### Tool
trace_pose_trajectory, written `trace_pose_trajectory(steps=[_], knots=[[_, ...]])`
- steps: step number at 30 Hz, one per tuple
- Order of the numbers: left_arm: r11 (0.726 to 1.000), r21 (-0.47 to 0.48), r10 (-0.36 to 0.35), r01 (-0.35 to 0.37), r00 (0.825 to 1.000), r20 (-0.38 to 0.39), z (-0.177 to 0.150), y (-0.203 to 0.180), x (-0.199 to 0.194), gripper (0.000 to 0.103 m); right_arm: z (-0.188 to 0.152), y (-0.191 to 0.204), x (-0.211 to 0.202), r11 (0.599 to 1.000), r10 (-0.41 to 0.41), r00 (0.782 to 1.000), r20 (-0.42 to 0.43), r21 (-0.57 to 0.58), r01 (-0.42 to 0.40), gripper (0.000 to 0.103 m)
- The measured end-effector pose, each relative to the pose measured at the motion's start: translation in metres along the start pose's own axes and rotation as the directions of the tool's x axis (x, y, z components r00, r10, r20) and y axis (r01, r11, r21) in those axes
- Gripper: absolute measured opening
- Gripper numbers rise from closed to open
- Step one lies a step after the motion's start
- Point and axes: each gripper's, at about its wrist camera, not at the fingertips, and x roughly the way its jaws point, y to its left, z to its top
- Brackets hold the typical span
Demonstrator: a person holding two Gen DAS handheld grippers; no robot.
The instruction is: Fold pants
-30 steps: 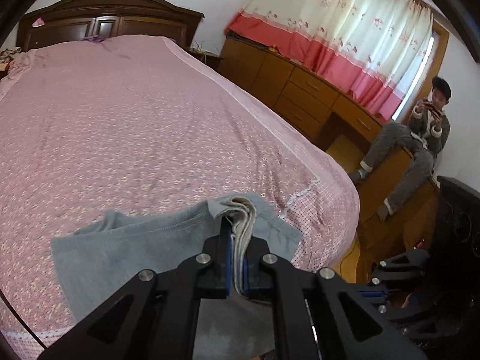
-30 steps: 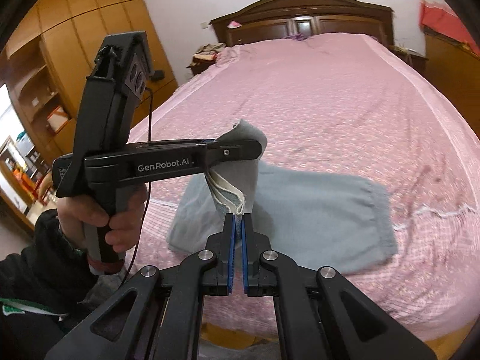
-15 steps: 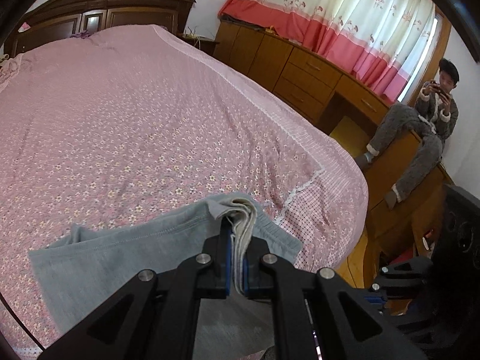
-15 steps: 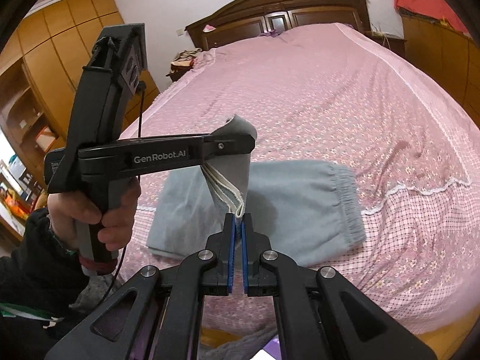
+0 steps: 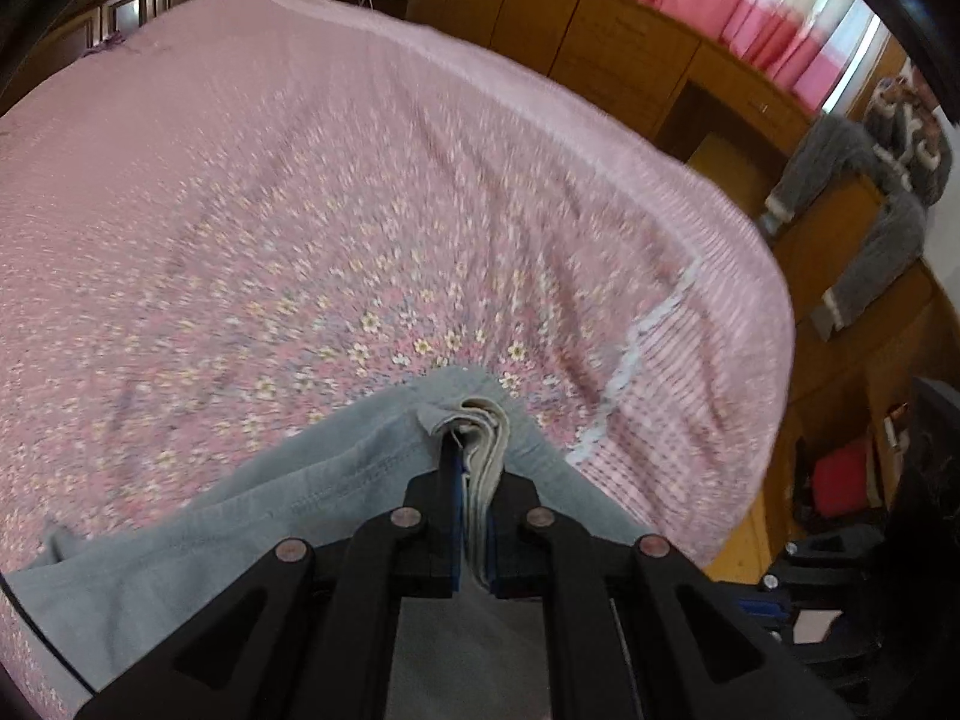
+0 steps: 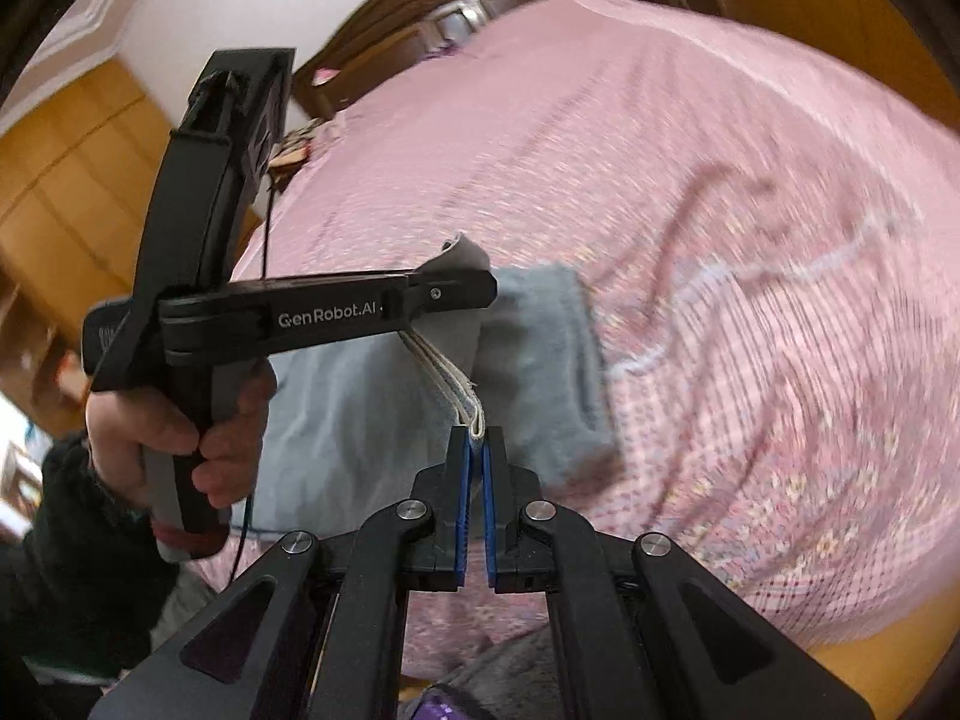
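Pants: grey pants (image 6: 372,414) lie folded on the pink floral bed (image 6: 690,192), near its foot edge.
Left tool: the left tool (image 5: 474,480) is clenched on a stacked cream-lined hem of the pants, lifted above the rest.
Right tool: the right tool (image 6: 474,462) pinches the same hem's other end.
Hand: a hand (image 6: 174,432) grips the left tool's handle.
Background: a seated person (image 5: 864,204) beside wooden drawers (image 5: 600,42).

One text can be read: "GenRobot.AI", in pale letters on the black side arm of the left hand-held gripper (image 6: 462,294), at about nine o'clock in the right wrist view. The left wrist view shows no lettering.
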Motion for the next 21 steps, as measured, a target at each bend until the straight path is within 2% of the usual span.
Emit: trace_pose_trajectory(steps=[1,3,4,5,6,7,8,9,10,11,13,14,16,17,19,21], knots=[[1.0,-0.002,0.003,-0.003,1.0,-0.009,0.001,-0.001,0.007,0.007,-0.001,-0.005,0.002,1.0,-0.002,1.0,-0.004,0.018,0.002,0.004],[1.0,-0.019,-0.01,0.009,1.0,-0.012,0.005,-0.002,0.017,0.018,-0.003,-0.016,0.007,0.999,-0.009,1.0,-0.012,0.047,0.009,0.004],[0.999,-0.029,-0.03,0.03,1.0,-0.004,0.006,-0.002,0.018,0.022,-0.004,-0.02,0.008,0.998,-0.011,1.0,-0.017,0.057,0.012,0.004],[0.994,-0.045,-0.095,0.096,0.995,0.03,0.008,0.0,0.013,0.029,-0.006,-0.026,0.011,0.997,-0.011,1.0,-0.027,0.076,0.013,0.004],[0.985,-0.054,-0.158,0.162,0.985,0.073,0.009,0.005,0.004,0.031,-0.007,-0.03,0.012,0.996,-0.011,0.999,-0.034,0.088,0.014,0.004],[0.972,-0.059,-0.217,0.227,0.967,0.136,0.006,0.012,-0.012,0.032,-0.009,-0.036,0.014,0.994,-0.016,0.999,-0.047,0.106,0.021,0.006],[0.961,-0.058,-0.253,0.269,0.947,0.198,0.002,0.021,-0.029,0.037,-0.012,-0.041,0.015,0.992,-0.039,0.998,-0.057,0.12,0.046,0.01],[0.953,-0.055,-0.272,0.298,0.922,0.276,-0.009,0.034,-0.052,0.045,-0.013,-0.045,0.014,0.991,-0.049,0.997,-0.059,0.121,0.055,0.026],[0.955,-0.054,-0.262,0.293,0.912,0.316,-0.018,0.044,-0.069,0.047,-0.013,-0.047,0.012,0.991,-0.059,0.997,-0.054,0.116,0.065,0.035],[0.965,-0.059,-0.219,0.254,0.913,0.345,-0.032,0.057,-0.089,0.047,-0.013,-0.048,0.009,0.992,-0.057,0.997,-0.047,0.108,0.062,0.036],[0.987,-0.087,-0.096,0.135,0.93,0.354,-0.061,0.08,-0.117,0.047,-0.011,-0.047,-0.003,0.995,-0.076,0.997,-0.003,0.067,0.076,0.04],[0.992,-0.123,0.004,0.039,0.944,0.331,-0.08,0.095,-0.127,0.047,-0.008,-0.043,-0.008,0.995,-0.096,0.995,0.032,0.039,0.095,0.042],[0.982,-0.175,0.115,-0.069,0.957,0.265,-0.103,0.115,-0.13,0.047,0.003,-0.03,-0.014,0.993,-0.107,0.99,0.09,-0.033,0.111,0.043],[0.968,-0.213,0.18,-0.135,0.96,0.213,-0.121,0.128,-0.127,0.047,0.009,-0.021,-0.013,0.993,-0.1,0.99,0.097,-0.06,0.106,0.043],[0.949,-0.264,0.22,-0.173,0.962,0.162,-0.144,0.145,-0.119,0.047,0.021,-0.002,-0.004,0.986,-0.086,0.991,0.1,-0.133,0.099,0.043],[0.929,-0.33,0.218,-0.169,0.969,0.12,-0.163,0.159,-0.108,0.047,0.029,0.011,0.009,0.974,-0.104,0.991,0.09,-0.192,0.119,0.04]])
